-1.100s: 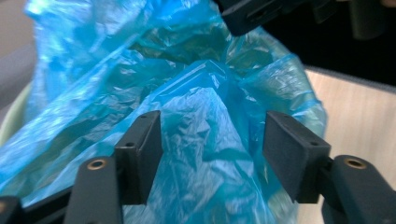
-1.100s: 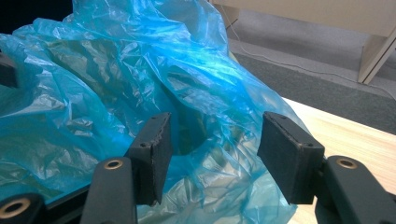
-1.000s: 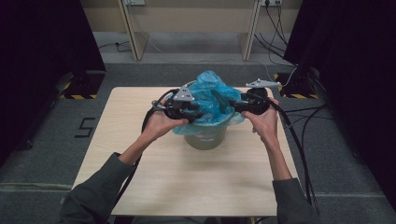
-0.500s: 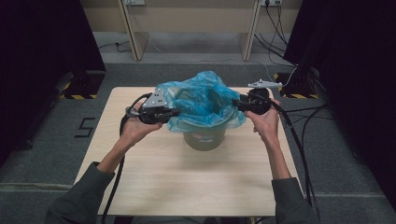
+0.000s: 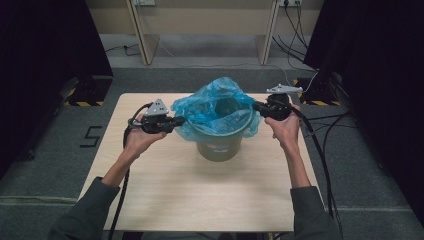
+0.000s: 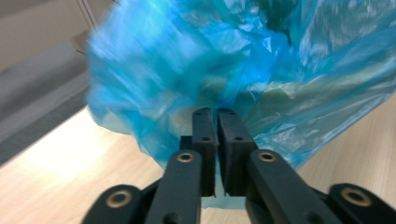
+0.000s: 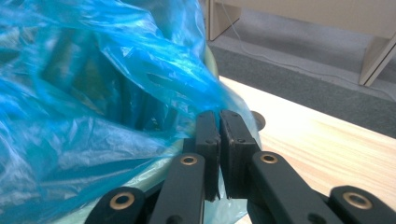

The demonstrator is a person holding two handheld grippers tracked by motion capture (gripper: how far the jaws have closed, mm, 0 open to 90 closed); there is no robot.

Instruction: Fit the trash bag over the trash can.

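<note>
Left hand (image 5: 137, 140): comes in from the lower left of the high view and holds the left gripper (image 5: 181, 120) level, aimed at the bin's left side.
Left gripper: in the left gripper view (image 6: 217, 112) its jaws have just been closing and now stand nearly together with a fold of the blue bag (image 6: 243, 70) pinched between them; the film there is blurred, so how much of it is caught is hard to say.
Bag: a thin blue liner (image 5: 215, 107), crumpled and puffed up over the mouth of the bin, pulled out to either side between the two grippers.
Bin: an olive-green bin (image 5: 219, 147) stands upright at the middle of the table, a little toward the far edge, the bag draped over its rim.
Table: a light wooden top (image 5: 200, 195), bare in front of the bin.
Right gripper: at the bin's right rim (image 5: 256, 106); in the right gripper view (image 7: 219, 114) its jaws have just been closing and are clamped on the bag's edge (image 7: 93, 93) just beside the rim.
Right hand (image 5: 282, 127): wraps the right gripper's body, the cable (image 5: 322, 165) trailing off the table's right side.
</note>
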